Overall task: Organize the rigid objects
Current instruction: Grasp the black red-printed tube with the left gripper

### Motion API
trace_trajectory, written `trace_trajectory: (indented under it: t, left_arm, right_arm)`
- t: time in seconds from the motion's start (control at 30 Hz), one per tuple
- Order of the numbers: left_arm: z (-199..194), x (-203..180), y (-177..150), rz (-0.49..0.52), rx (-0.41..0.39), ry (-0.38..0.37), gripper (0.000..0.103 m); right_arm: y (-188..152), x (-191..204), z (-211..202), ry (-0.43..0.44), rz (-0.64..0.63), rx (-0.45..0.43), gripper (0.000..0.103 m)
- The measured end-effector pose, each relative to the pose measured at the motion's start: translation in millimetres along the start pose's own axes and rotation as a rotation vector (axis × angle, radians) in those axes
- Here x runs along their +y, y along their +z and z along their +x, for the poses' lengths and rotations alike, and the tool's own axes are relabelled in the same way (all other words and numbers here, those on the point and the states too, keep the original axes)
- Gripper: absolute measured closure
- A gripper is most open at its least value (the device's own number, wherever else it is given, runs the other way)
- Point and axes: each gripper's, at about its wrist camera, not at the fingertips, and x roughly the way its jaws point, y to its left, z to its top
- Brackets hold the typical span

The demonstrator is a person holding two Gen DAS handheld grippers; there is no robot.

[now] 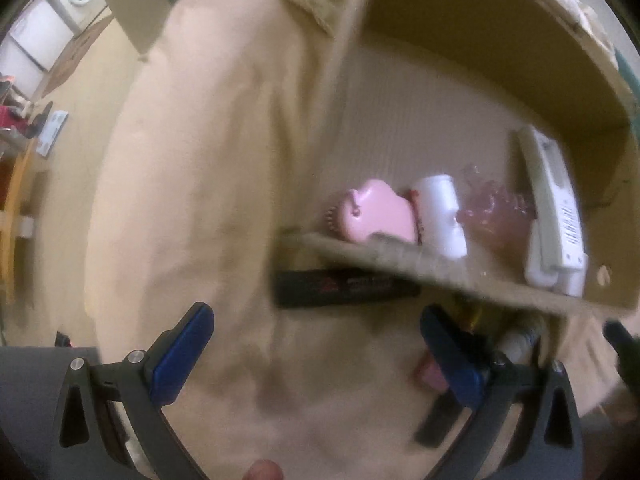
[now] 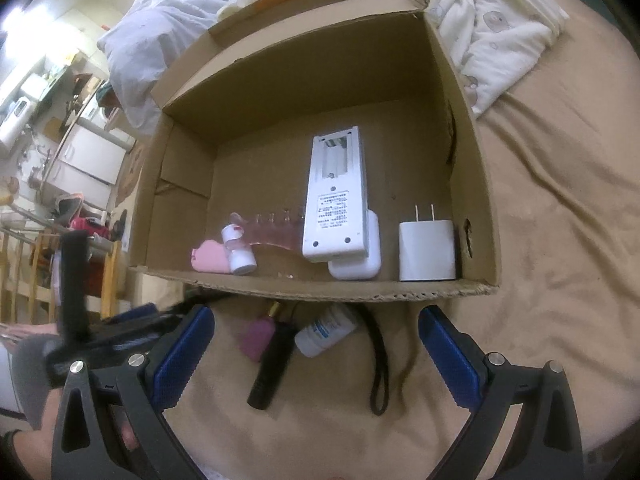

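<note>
An open cardboard box (image 2: 484,200) lies on a tan bedsheet and holds a white remote (image 2: 338,196), a white charger plug (image 2: 426,250), a white case (image 2: 356,264), a pink clear comb (image 2: 276,228), a small white bottle (image 2: 238,250) and a pink case (image 2: 208,258). In front of the box lie a black flashlight (image 2: 272,364) with a strap, a white pill bottle (image 2: 326,330) and a pink item (image 2: 258,336). My right gripper (image 2: 316,344) is open around them. My left gripper (image 1: 316,344) is open and empty beside a flat black box (image 1: 344,286).
A white blanket (image 2: 504,28) and a pillow (image 2: 160,36) lie behind the box. The box wall (image 1: 440,268) stands just ahead of my left gripper. Wooden furniture (image 2: 24,272) and white appliances (image 2: 92,156) stand off the bed to the left.
</note>
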Motion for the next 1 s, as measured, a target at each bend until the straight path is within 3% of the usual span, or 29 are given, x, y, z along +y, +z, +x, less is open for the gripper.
trace_trajectory:
  t: [0.3,0.43,0.5,0.53,0.57,0.83,1.0]
  left_arm:
    - [28.6,-19.1,12.3,0.042,0.002,0.08,0.0]
    - [27.5,-18.8,11.1,0.042,-0.003,0.068,0.001]
    - [25.7,-16.4,10.1,0.042,-0.009,0.055,0.01]
    - [22.7,-16.8,9.3,0.048,-0.019,0.052,0.022]
    - [20.1,-18.2,8.5,0.058,-0.024,0.053,0.023]
    - [9.8,-17.5,6.6,0.104,0.009,0.025,0.023]
    - [-34.1,-19.5,-12.1,0.199,-0.012,-0.018,0.023]
  right_arm:
    - [2.0,-9.7,0.6,0.0,0.03,0.016,0.0]
    - [3.7,-10.4,2.3,-0.005,0.034,0.02,0.0]
    - [4.5,-10.2,3.4,-0.007,0.033,0.022,0.0]
    - [4.9,-9.7,3.9,-0.008,0.032,0.022,0.0]
    - [5.7,-9.8,4.6,-0.009,0.031,0.023,0.0]
    - [3.9,-11.7,9.2,-0.02,0.033,0.039,0.0]
    - [-1.8,-10.4,10.1,0.063,0.043,0.07,0.0]
